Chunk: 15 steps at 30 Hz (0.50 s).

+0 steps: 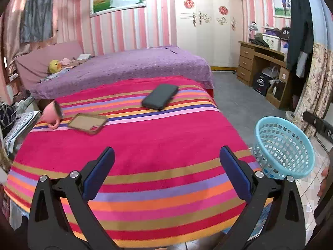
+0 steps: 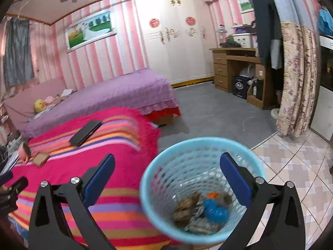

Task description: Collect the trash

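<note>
A light blue mesh basket (image 2: 199, 187) stands on the floor beside the striped blanket (image 2: 116, 166). Crumpled wrappers and blue and orange scraps (image 2: 204, 212) lie in its bottom. My right gripper (image 2: 166, 162) hovers over the basket's near rim, jaws wide open, nothing between the blue pads. In the left wrist view the same basket (image 1: 285, 148) sits at the right, off the blanket's edge. My left gripper (image 1: 166, 154) hangs open and empty above the striped blanket (image 1: 145, 150).
On the blanket lie a black phone (image 1: 160, 96), a brown phone case (image 1: 87, 123) and a tipped pink cup (image 1: 52, 112). A purple bed (image 1: 124, 66) lies behind, a wooden desk (image 1: 260, 66) at the right. Part of a hand (image 1: 324, 179) shows at the right edge.
</note>
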Tool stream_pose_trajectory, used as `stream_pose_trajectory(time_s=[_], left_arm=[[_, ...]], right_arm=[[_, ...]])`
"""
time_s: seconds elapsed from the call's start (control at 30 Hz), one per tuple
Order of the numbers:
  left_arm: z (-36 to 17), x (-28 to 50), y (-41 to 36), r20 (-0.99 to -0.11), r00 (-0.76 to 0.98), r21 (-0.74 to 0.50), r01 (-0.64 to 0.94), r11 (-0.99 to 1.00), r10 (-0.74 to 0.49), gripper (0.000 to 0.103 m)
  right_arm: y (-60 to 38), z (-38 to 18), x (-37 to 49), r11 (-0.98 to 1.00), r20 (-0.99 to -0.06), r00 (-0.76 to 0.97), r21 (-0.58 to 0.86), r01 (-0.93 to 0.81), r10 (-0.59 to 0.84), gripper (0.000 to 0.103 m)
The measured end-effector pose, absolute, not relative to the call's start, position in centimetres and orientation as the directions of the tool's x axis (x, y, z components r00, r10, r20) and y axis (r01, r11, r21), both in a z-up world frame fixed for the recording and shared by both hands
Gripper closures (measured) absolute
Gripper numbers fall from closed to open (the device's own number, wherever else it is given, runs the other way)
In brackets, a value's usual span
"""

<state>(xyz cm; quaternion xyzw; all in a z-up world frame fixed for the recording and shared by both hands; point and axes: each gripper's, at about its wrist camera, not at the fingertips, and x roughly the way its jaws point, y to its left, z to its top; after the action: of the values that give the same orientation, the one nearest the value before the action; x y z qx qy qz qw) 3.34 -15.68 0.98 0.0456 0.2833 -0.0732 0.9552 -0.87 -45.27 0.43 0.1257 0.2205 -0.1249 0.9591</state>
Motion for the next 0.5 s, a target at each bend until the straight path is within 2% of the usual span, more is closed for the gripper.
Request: stream_pose_trajectory(time_s=[0.23,0.5], left_arm=[[0.3,1.2,-11.7,-0.541,0.837,0.017,0.109,0.994,-0.082,0.006],[0.0,-0.5,-9.5,-0.506,0.854,-0.029,0.12,0.992,-0.118,0.006]], right_arm=[[-39.8,0.0,-2.9,0.96,-0.477,0.862,0.12,0.255,-0.169,0.005],[-35.4,0.0,-5.0,0.973,-0.456,0.875,0.074,0.218,-0.161,0.005]])
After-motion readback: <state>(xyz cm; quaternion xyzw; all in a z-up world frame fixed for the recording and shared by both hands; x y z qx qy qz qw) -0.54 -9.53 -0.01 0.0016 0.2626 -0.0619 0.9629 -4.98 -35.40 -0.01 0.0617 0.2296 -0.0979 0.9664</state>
